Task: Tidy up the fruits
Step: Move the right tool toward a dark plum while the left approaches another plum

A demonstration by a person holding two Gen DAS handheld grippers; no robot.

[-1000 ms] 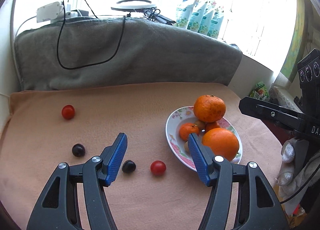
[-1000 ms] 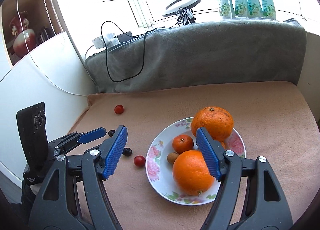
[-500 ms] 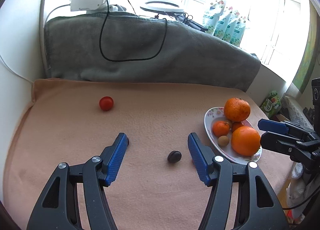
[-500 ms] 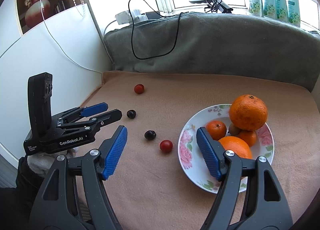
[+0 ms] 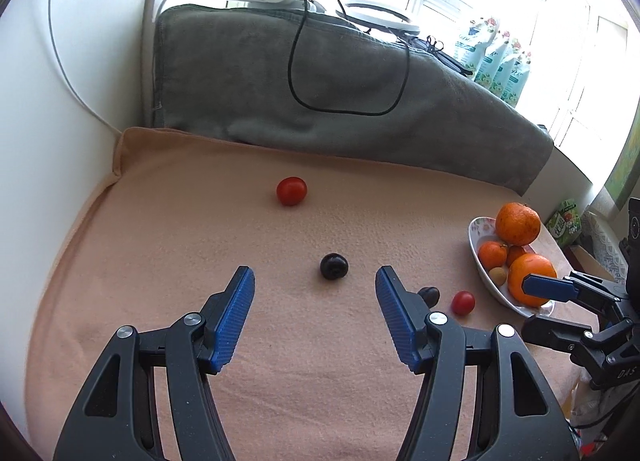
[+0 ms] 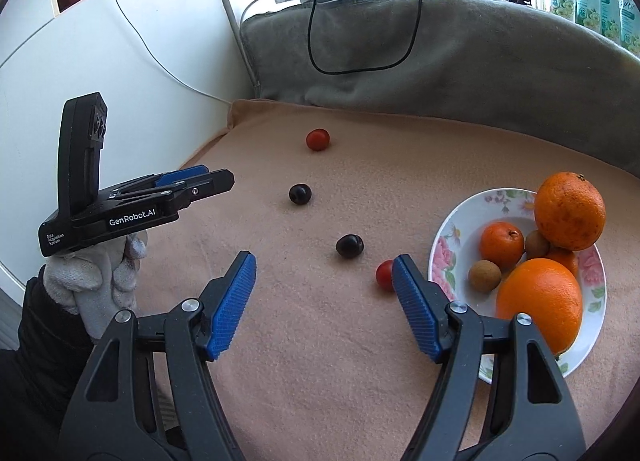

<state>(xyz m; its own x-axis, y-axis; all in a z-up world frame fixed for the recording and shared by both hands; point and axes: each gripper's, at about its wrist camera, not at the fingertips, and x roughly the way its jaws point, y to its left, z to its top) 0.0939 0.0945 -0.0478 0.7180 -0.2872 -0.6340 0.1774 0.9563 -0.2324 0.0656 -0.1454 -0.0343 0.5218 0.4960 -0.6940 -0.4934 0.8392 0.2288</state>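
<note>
On the peach cloth lie two dark plums and two red tomatoes. My left gripper (image 5: 314,277) stands open and empty, low over the cloth, with one dark plum (image 5: 334,266) just ahead of its tips. The far tomato (image 5: 291,191) lies beyond. My right gripper (image 6: 324,265) is empty and its jaws are closing; the other plum (image 6: 349,245) lies just ahead of them. The near tomato (image 6: 385,275) is half hidden by its right finger. The flowered bowl (image 6: 452,229) at the right holds oranges (image 6: 538,301), mandarins and small brown fruits.
A grey blanket (image 5: 360,101) with a black cable looped over it rises behind the cloth. A white wall (image 6: 120,73) closes the left side. A gloved hand (image 6: 96,281) holds the left gripper (image 6: 220,177). Bottles and a ring light stand on the sill.
Both grippers have travelled left and a little down, away from the bowl and toward the loose plums and tomatoes. The right gripper's jaws have narrowed slightly.
</note>
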